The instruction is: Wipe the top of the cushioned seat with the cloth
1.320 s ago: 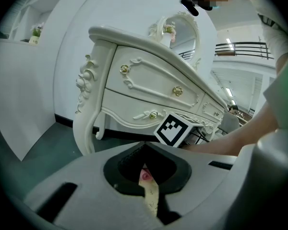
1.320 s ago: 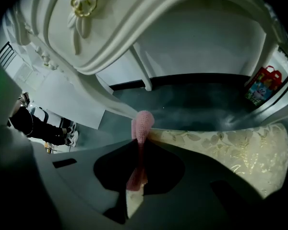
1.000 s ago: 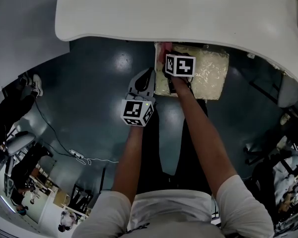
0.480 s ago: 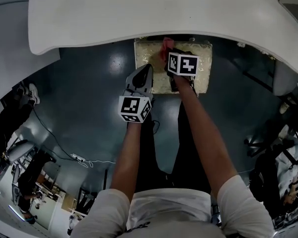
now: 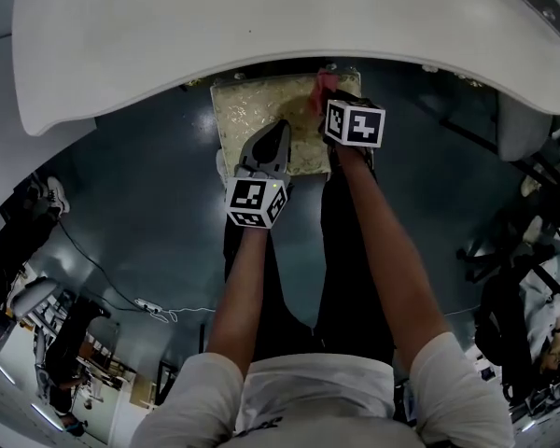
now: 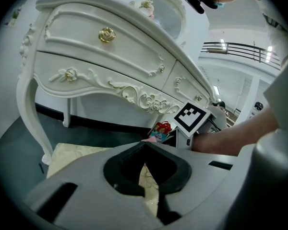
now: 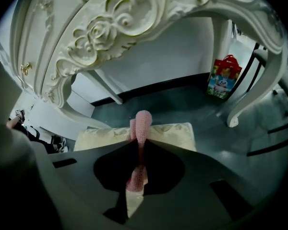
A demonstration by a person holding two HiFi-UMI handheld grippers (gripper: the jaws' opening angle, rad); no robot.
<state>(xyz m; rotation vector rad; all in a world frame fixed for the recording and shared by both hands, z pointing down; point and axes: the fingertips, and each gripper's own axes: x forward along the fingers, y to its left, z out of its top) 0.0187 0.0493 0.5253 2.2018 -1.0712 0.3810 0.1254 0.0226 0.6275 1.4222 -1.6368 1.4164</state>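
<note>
Two bare forearms nearest, stretched down and forward, one gripper apiece. Left gripper [image 5: 280, 131]: jaws pressed together at the tips, nothing between them. Hangs over the near half of the cushioned seat [image 5: 243, 110]; touching the pale patterned fabric or not, cannot tell. Right gripper [image 5: 325, 99], just beyond and to the right: jaws pinching a pink knitted cloth [image 7: 143, 121]. Holds it with one rounded end poking past the tips, the other trailing back between the jaws. Sits over the seat's far right corner. Farther out: white carved dressing table [image 6: 101, 56], overhanging the seat's far edge, gold knob [image 6: 107, 34] on a drawer. Farthest: red gift bag [image 7: 223, 78] on the dark floor [image 5: 149, 175], beside a table leg [image 7: 242, 97].
</note>
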